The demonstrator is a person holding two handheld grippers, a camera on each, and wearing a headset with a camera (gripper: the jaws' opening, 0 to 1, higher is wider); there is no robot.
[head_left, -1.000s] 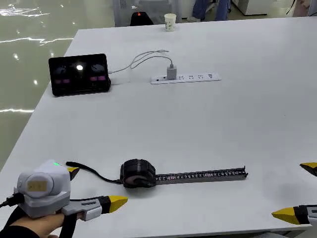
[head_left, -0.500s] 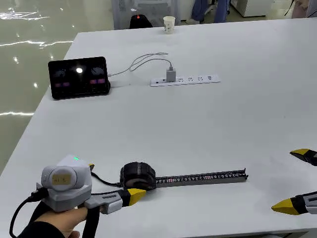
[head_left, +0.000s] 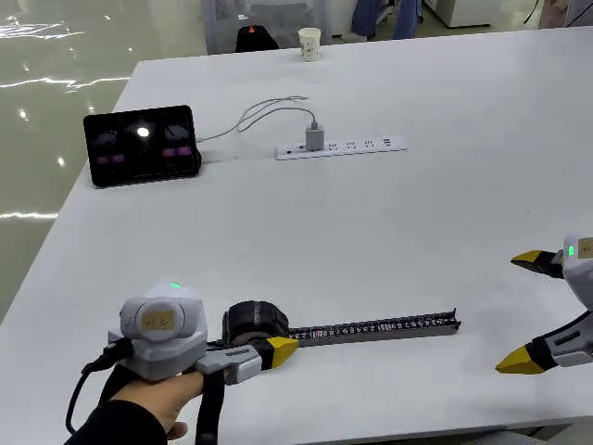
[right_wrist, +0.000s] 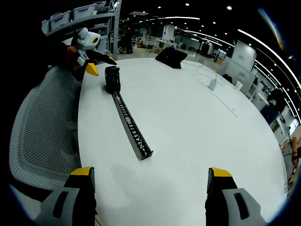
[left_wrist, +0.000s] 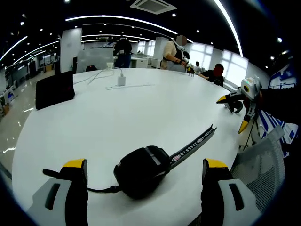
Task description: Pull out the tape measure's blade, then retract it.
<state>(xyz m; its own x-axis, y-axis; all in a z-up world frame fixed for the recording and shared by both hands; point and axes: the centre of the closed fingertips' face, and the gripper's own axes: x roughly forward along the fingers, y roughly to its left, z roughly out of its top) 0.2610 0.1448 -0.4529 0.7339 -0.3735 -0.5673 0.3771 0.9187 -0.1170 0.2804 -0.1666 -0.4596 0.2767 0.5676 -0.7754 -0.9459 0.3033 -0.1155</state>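
Observation:
A black tape measure [head_left: 255,322] lies near the front edge of the white table [head_left: 371,232]. Its blade [head_left: 380,326] is pulled out to the right, and the end hook [head_left: 454,320] rests on the table. My left gripper [head_left: 239,324] is open, its jaws on either side of the case [left_wrist: 143,170] without touching it. The wrist strap [left_wrist: 99,190] trails toward the left jaw. My right gripper [head_left: 521,311] is open, a short way right of the blade's end [right_wrist: 143,154], with nothing between its fingers.
A dark tablet [head_left: 141,144] stands at the back left. A white power strip [head_left: 341,146] with a plugged charger and cable lies mid-table. A paper cup [head_left: 309,42] sits at the far edge. A mesh chair [right_wrist: 42,132] is beside the table's front edge.
My left gripper has moved right along the table's front until its jaws flank the tape measure's case. The right gripper has risen and come slightly inward. Tape and blade have not moved.

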